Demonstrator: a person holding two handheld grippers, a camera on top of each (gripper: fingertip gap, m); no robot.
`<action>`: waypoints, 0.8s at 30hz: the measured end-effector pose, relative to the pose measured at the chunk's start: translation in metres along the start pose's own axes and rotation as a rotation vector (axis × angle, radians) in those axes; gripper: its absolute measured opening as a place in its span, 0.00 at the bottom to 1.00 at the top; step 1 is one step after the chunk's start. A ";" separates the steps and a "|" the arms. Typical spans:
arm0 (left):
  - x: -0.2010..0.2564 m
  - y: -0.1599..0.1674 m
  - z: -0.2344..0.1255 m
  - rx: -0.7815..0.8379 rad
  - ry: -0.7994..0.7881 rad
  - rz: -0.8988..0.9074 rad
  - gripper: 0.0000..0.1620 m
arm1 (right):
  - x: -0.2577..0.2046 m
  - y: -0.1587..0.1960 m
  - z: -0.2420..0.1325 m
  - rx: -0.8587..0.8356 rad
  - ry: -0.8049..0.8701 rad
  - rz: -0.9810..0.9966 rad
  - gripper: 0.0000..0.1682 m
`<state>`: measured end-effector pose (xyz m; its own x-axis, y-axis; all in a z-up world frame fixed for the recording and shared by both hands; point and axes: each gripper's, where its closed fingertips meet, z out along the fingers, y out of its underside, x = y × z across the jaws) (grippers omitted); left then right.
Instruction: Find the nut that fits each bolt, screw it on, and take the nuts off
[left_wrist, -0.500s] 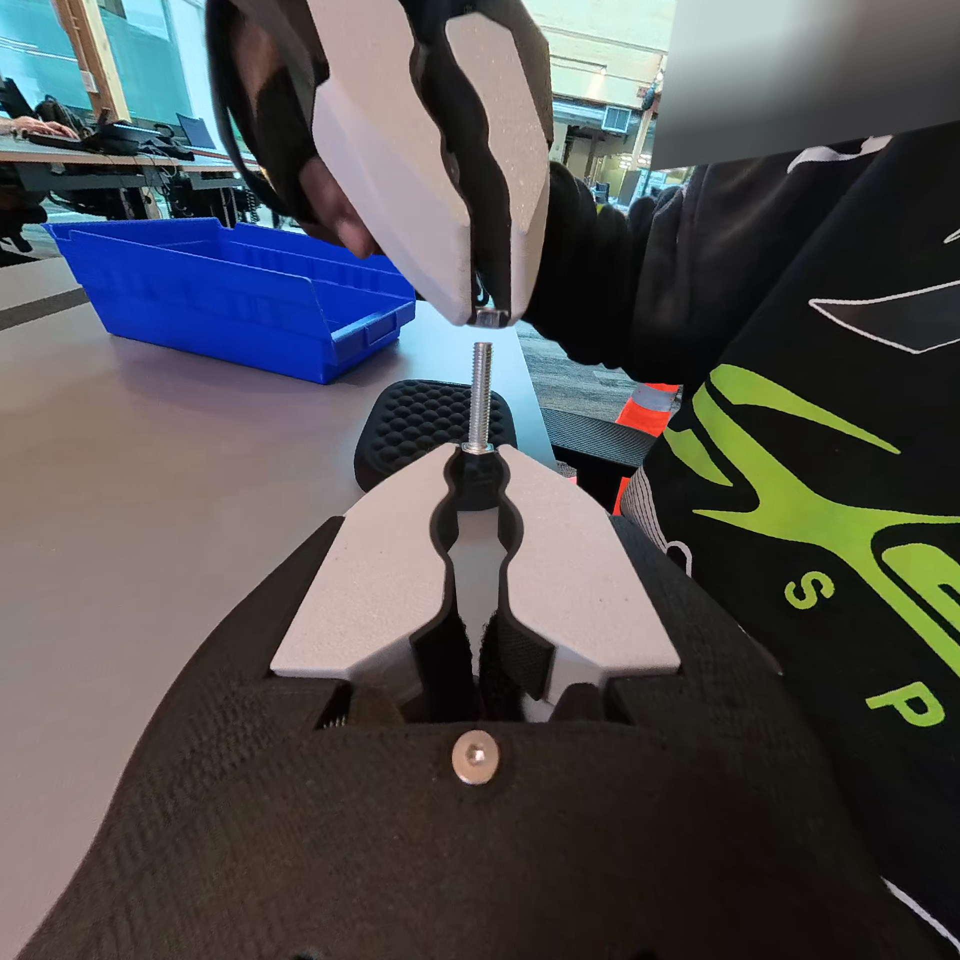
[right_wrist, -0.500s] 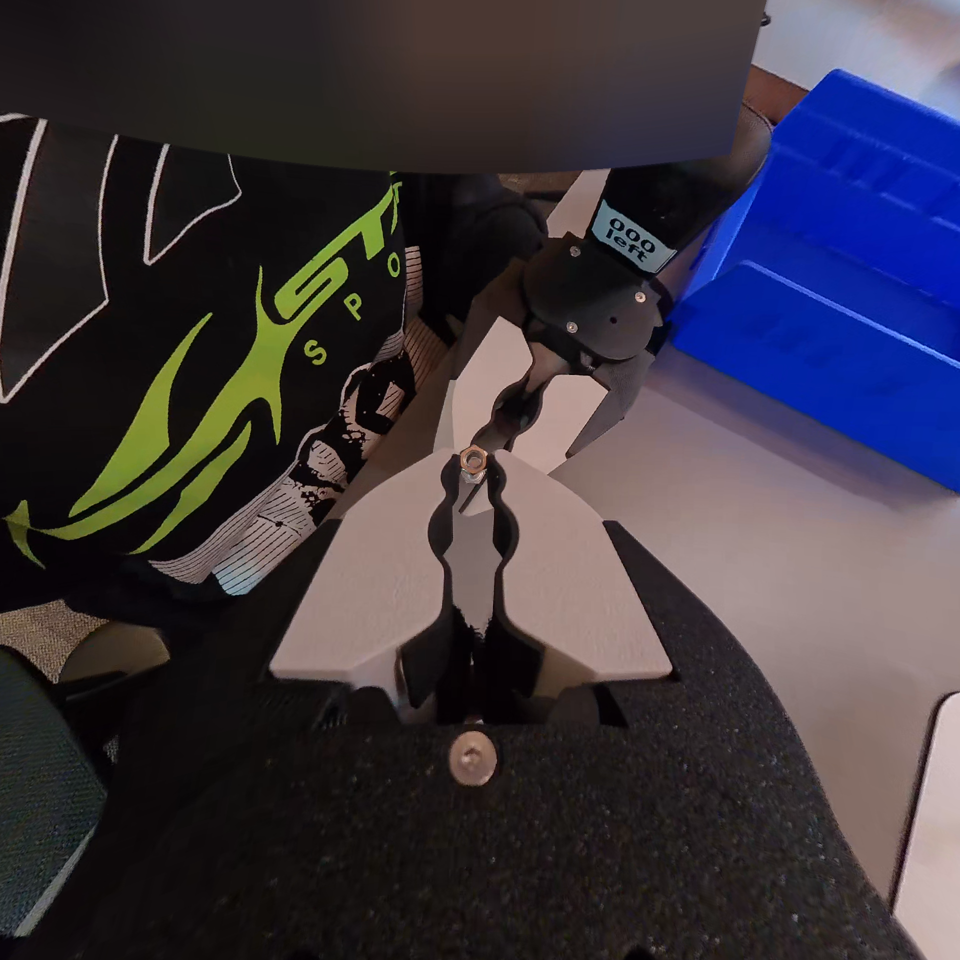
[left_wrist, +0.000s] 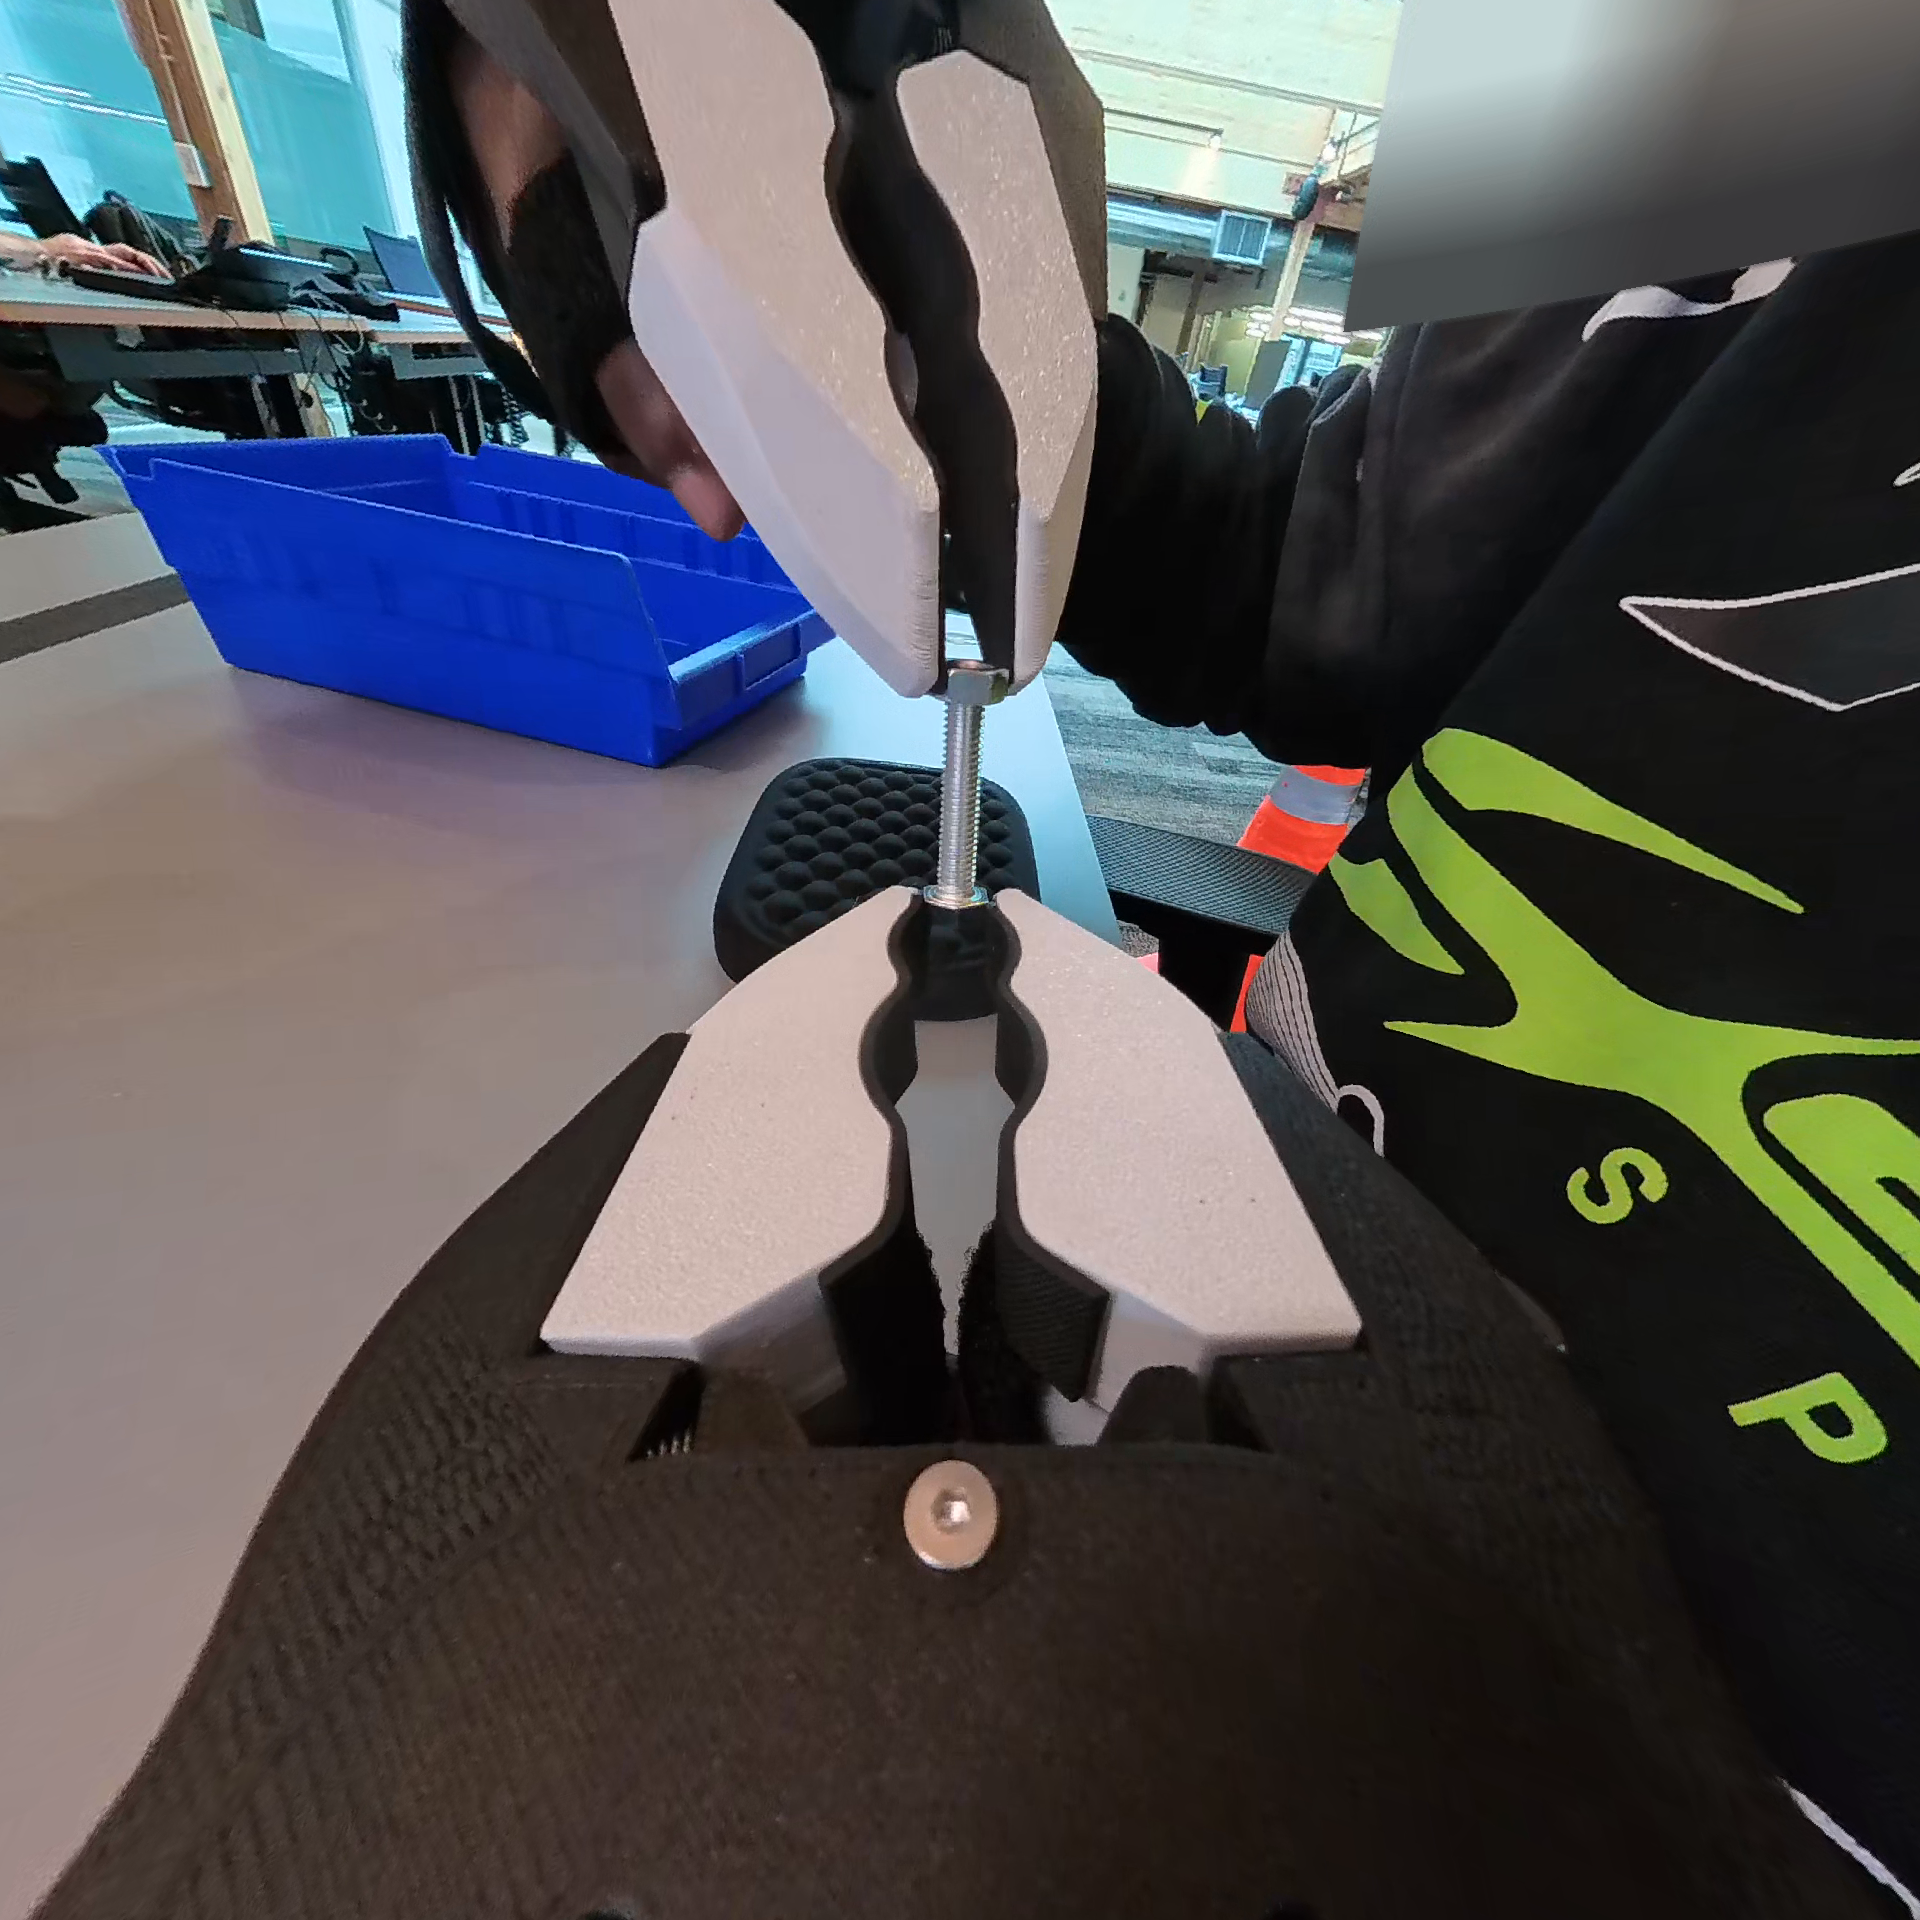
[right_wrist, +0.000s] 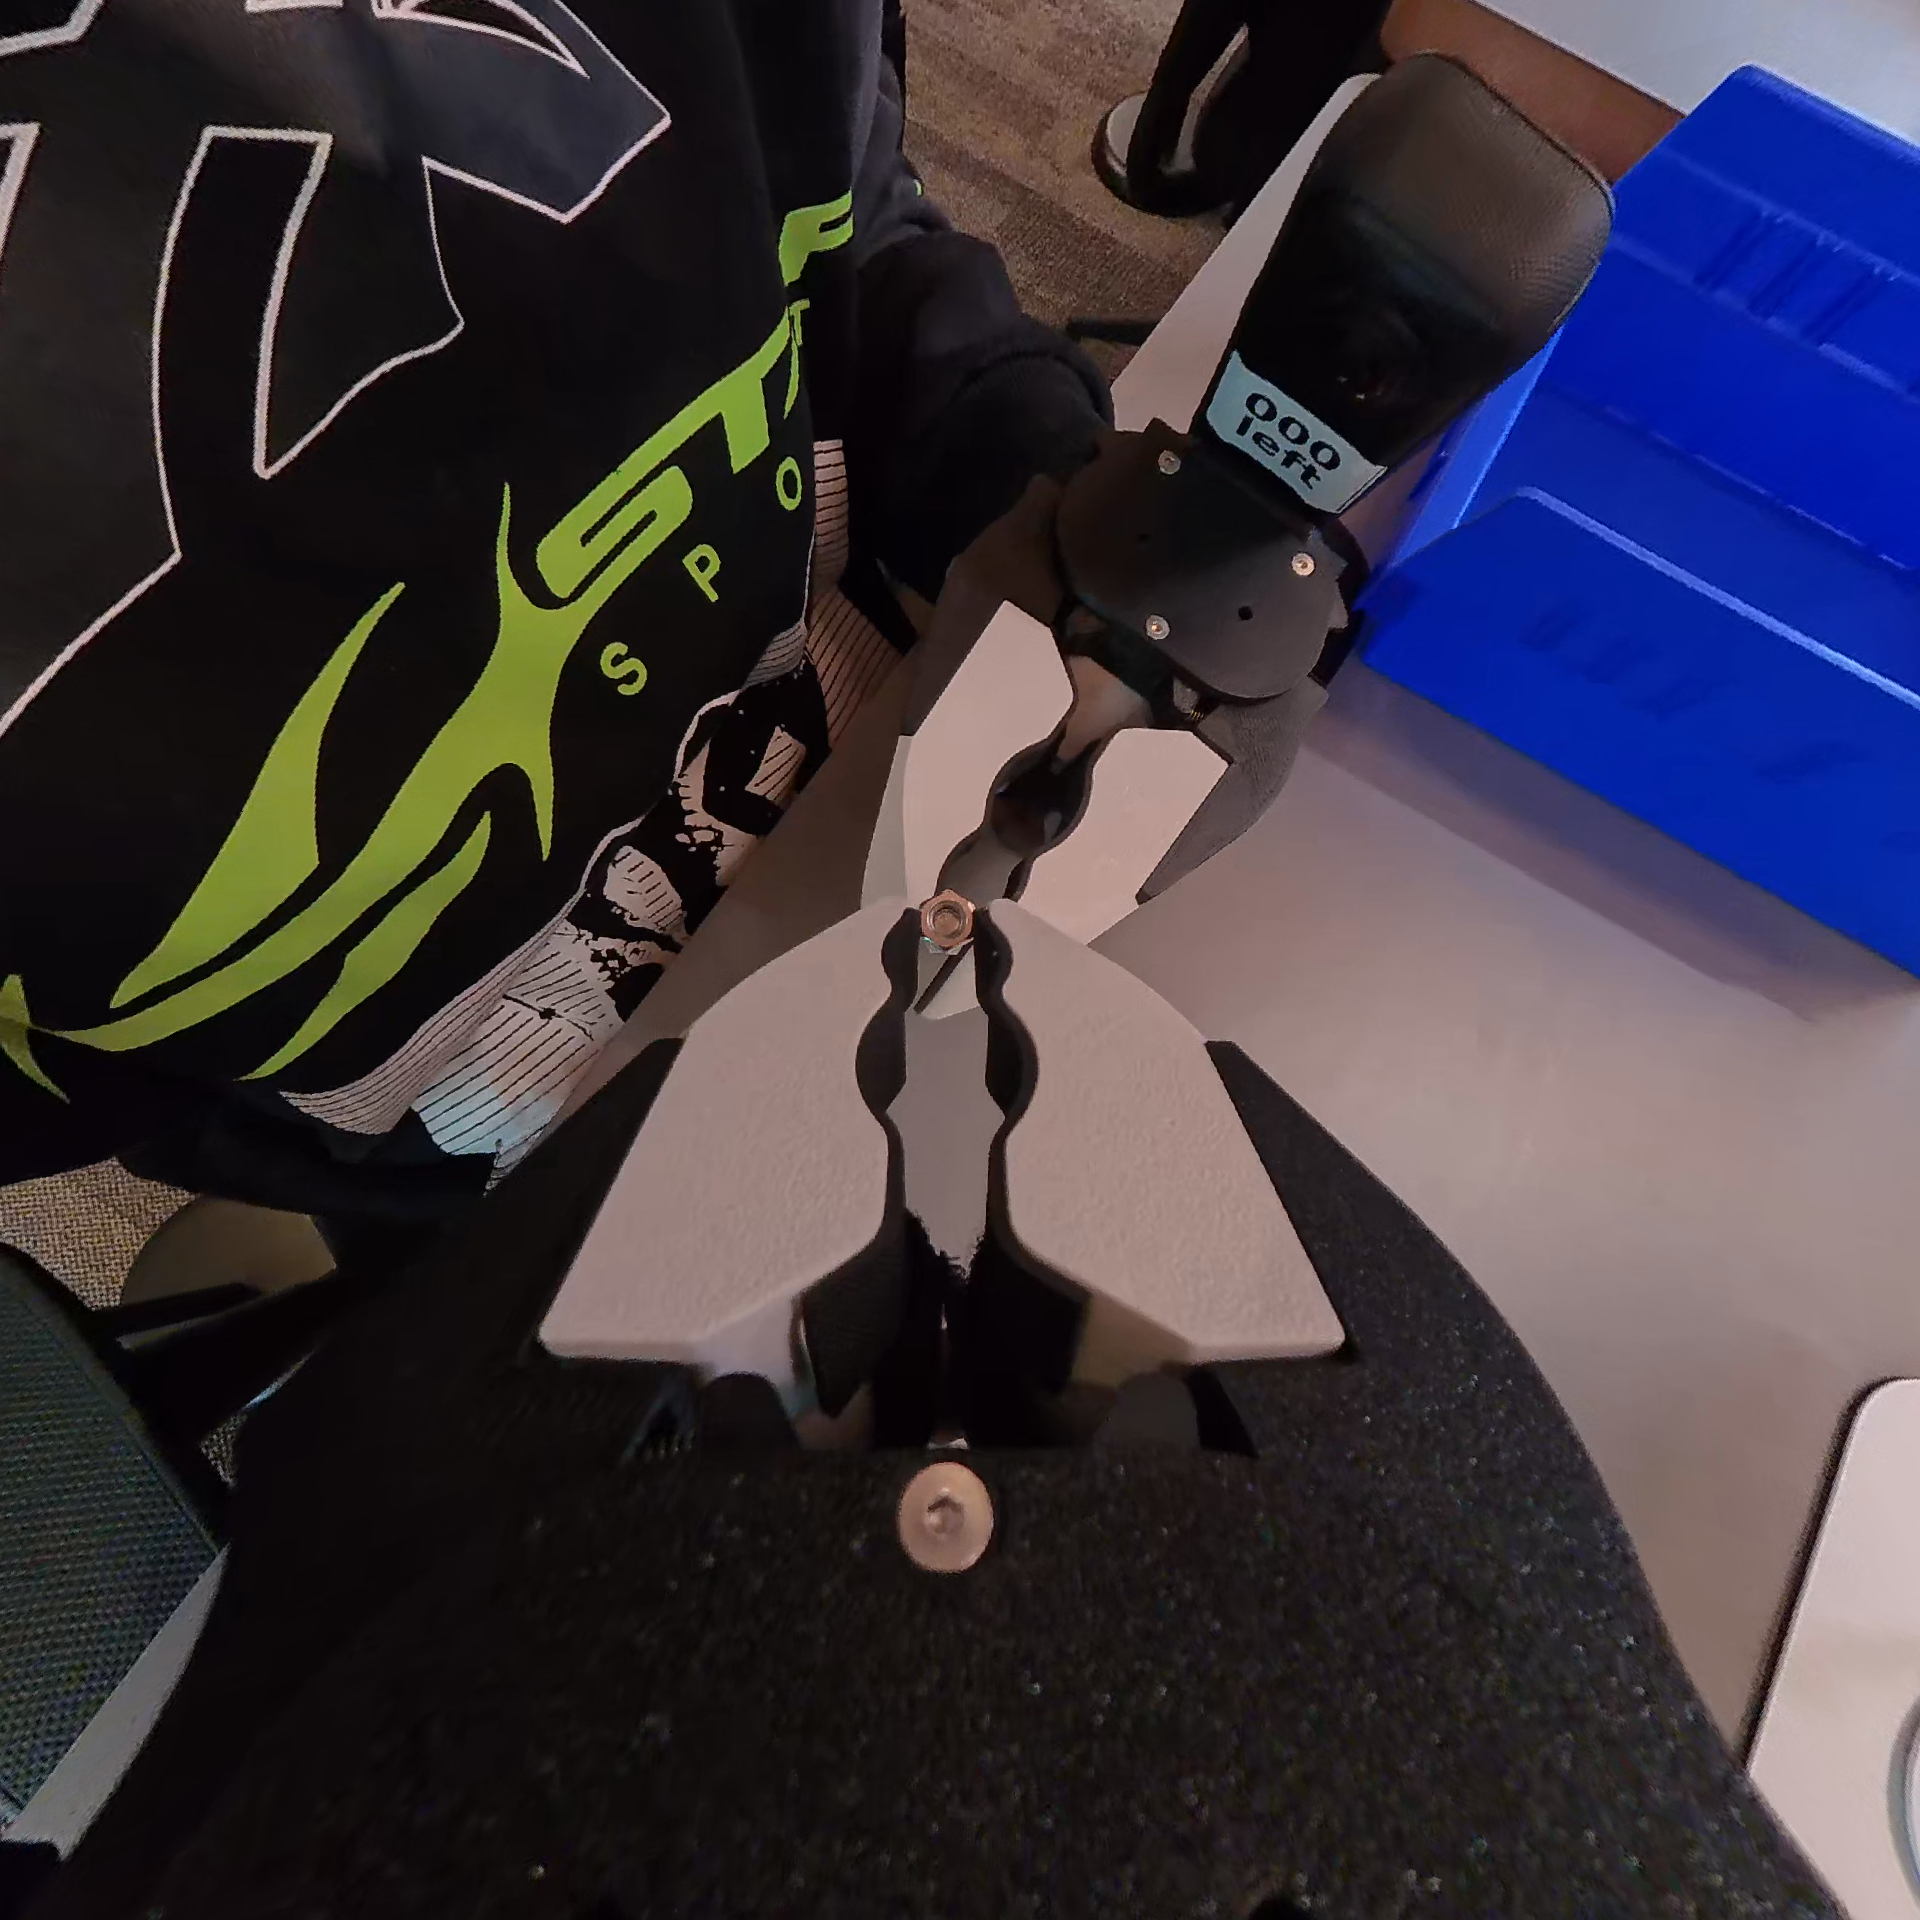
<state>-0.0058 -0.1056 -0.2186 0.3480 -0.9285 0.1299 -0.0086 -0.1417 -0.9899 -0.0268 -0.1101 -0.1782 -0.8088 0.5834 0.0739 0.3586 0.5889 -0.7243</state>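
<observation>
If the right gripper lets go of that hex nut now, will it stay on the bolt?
Probably not: the hex nut only sits at the tip of the upright bolt, so likely unthreaded. Small, smooth metal, it would probably slip, then bounce or roll on the table.

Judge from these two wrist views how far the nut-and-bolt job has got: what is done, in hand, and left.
Done: the left gripper is shut on the head end of the threaded silver bolt, holding it upright; the right gripper is shut on a small silver hex nut. In hand: the nut sits at the bolt's tip, seemingly being started. Left: screwing it down, then removing it. Other bolts are not visible.
</observation>
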 end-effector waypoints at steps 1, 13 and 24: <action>0.000 0.000 0.000 0.001 -0.001 0.001 0.06 | 0.000 0.000 0.000 0.003 -0.001 0.003 0.06; -0.027 -0.003 0.000 0.016 -0.241 -0.011 0.06 | 0.020 0.010 -0.007 -0.036 0.193 0.181 0.06; -0.031 -0.006 0.001 0.052 -0.267 -0.007 0.06 | 0.022 0.009 -0.010 -0.040 0.244 0.228 0.10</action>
<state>-0.0158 -0.0759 -0.2163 0.5828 -0.8031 0.1242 0.0407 -0.1238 -0.9915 -0.0368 -0.0866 -0.1762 -0.5717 0.8167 0.0784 0.5395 0.4462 -0.7141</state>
